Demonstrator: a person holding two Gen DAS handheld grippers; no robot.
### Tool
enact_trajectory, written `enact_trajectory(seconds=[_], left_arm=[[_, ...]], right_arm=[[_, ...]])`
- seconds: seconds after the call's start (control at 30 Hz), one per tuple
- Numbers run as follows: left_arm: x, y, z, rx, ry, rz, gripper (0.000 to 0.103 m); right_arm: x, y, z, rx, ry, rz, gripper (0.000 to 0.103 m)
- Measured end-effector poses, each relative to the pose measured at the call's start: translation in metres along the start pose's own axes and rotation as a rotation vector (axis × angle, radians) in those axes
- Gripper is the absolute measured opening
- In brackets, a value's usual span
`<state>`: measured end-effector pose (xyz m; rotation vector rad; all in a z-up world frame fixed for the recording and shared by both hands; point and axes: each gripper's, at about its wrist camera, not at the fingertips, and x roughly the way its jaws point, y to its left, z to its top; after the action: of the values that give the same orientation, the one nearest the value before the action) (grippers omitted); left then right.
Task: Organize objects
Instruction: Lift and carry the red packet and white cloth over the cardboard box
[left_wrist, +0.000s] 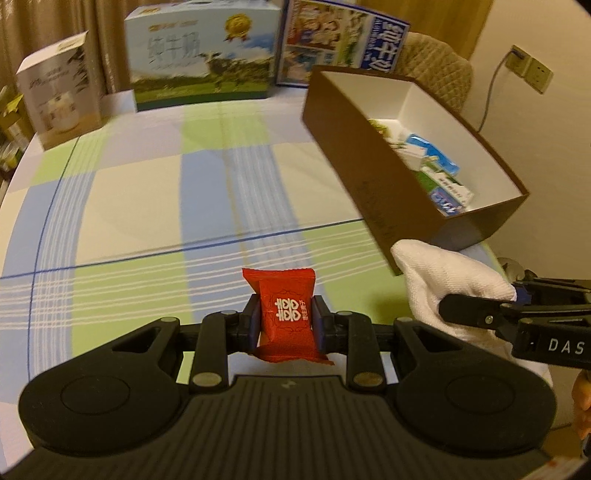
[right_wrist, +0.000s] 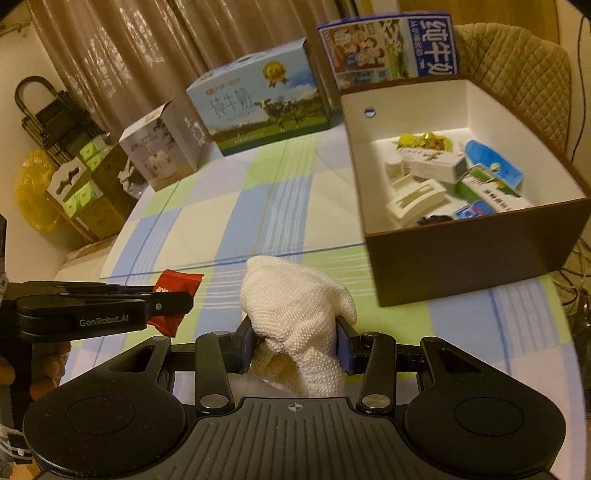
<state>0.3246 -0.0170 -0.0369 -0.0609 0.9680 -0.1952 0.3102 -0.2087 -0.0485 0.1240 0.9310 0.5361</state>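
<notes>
A table draped in a checked cloth (left_wrist: 155, 192) of pale blue, green and cream squares fills both views, with printed milk cartons (left_wrist: 201, 55) and a smaller white carton (left_wrist: 59, 96) standing along its far edge before a beige curtain (right_wrist: 122, 55). At the table's right side sits a brown cardboard box (right_wrist: 476, 251), rectangular and open-topped with a white lining, holding a loose jumble of small packets and boxes (right_wrist: 454, 177) on its floor.

Near the front edge, just short of the box, the right gripper (right_wrist: 295, 341) clamps a crumpled white woven cloth (right_wrist: 295, 306); the soft bundle bulges up and forward past the blue-padded fingers (right_wrist: 345, 345), which press into it from both sides. The gripper is held roughly level above the tablecloth, pointing toward the far cartons.

Close beside it, the left gripper (left_wrist: 284, 323) pinches a small red candy packet (left_wrist: 284, 314), a glossy crimped-edge pillow wrapper printed with a white double-happiness character. The packet stands upright between the two fingers (left_wrist: 251, 319), its top clear of their tips, lifted off the table.
</notes>
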Motion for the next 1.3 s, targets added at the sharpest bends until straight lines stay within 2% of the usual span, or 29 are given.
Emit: enact_trajectory(seconds=[0.37, 0.63, 0.8, 0.97, 1.3], left_arm=[[0.004, -0.07, 0.033, 0.071, -0.047, -0.06, 0.023], [0.022, -0.119, 0.074, 0.105, -0.094, -0.081, 0.023], [0.044, -0.14, 0.103, 0.112, -0.102, -0.08, 0.023], [0.078, -0.155, 0.138, 0.126, -0.097, -0.047, 0.023], [0.148, -0.165, 0.198, 0.14, -0.058, 0.018, 0.023]], right_arm=[[-0.045, -0.054, 0.029, 0.005, -0.09, -0.032, 0.04], [-0.053, -0.102, 0.075, -0.008, -0.149, -0.051, 0.04], [-0.038, -0.129, 0.112, -0.035, -0.164, -0.073, 0.04], [-0.009, -0.152, 0.148, -0.065, -0.152, -0.083, 0.04], [0.054, -0.18, 0.205, -0.068, -0.123, -0.104, 0.04]])
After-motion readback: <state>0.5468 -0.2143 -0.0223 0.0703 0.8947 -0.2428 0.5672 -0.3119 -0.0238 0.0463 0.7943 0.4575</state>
